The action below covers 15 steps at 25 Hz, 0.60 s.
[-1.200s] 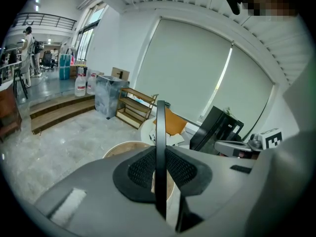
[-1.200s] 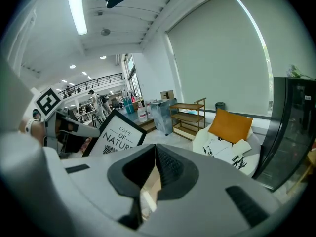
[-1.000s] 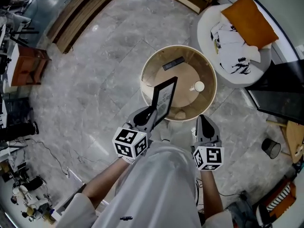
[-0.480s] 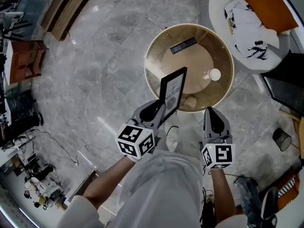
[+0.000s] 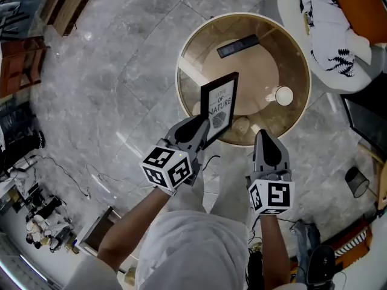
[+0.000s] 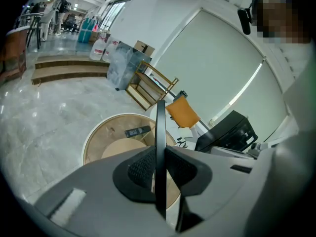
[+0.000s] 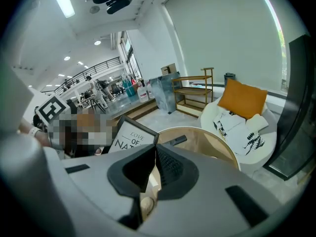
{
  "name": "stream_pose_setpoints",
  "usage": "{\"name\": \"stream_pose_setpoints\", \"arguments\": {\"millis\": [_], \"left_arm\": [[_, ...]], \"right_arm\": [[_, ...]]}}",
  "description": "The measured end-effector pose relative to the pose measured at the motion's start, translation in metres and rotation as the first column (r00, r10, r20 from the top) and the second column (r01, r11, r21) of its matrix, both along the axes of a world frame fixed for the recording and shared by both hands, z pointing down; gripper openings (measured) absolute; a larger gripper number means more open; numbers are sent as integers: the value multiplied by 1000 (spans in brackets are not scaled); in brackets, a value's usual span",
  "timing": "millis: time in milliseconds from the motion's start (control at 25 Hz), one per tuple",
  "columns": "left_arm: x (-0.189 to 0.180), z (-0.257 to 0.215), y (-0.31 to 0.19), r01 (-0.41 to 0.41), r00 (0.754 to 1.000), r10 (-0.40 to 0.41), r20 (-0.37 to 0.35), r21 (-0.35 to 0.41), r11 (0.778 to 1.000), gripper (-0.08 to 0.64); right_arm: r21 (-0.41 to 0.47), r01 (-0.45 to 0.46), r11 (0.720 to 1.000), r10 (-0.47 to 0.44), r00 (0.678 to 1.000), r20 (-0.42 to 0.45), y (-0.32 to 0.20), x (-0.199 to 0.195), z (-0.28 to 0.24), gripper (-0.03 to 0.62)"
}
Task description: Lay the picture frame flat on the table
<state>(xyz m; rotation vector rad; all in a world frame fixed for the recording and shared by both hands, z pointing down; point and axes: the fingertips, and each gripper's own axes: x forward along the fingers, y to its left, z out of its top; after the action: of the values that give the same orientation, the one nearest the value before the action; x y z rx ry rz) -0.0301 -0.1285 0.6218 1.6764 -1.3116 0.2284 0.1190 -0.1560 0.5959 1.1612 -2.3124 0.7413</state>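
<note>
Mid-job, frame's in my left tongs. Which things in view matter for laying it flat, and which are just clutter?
For the job:
picture frame, clamped in the left tongs
round table, where it goes

Lying about:
remote, white cup and beige round object on the table
armchair
right tongs, shut, empty

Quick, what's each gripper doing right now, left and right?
Left gripper: closed on the edge of the picture frame.
Right gripper: closed, nothing between its jaws.

On the round table (image 5: pixel 260 71), a remote (image 5: pixel 237 45) lies at 12 o'clock and a small round object (image 5: pixel 283 95) at 4; the picture frame (image 5: pixel 219 106) is over its 7 o'clock edge.
</note>
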Motion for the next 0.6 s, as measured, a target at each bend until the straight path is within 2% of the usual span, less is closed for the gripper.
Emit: {"name": "stream_pose_setpoints", "arguments": {"millis": [600], "left_arm": [[-14,127,-19,98,986,-110,-126,-98,990,57]], "right_arm": [[-71,29,997,-32,999,-42,-6,-8,91,5]]}}
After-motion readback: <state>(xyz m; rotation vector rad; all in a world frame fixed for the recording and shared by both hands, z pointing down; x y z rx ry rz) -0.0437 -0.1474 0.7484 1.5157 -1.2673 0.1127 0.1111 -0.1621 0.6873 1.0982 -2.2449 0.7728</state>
